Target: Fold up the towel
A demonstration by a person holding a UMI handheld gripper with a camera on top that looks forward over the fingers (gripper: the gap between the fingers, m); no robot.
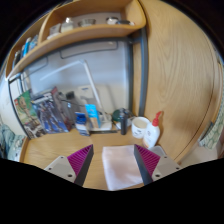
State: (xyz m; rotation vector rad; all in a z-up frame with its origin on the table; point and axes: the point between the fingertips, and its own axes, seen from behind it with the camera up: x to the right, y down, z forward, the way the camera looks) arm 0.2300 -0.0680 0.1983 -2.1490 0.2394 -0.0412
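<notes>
Claw [114, 160] gapes around one towel [117, 170] (pink, on desk [45, 148]).

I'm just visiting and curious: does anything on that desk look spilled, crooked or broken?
Nothing stands out. A pale pink towel lies flat on the wooden desk between the open claw's fingers, not gripped. Bottles and a white mug stand upright at the back; nothing looks spilled or damaged.

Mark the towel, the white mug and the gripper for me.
towel [118, 168]: gripper view, middle of the pink cloth lying between the fingers.
white mug [141, 130]: gripper view, its side wall.
gripper [113, 160]: gripper view, midway between the fingertips; open.
</notes>
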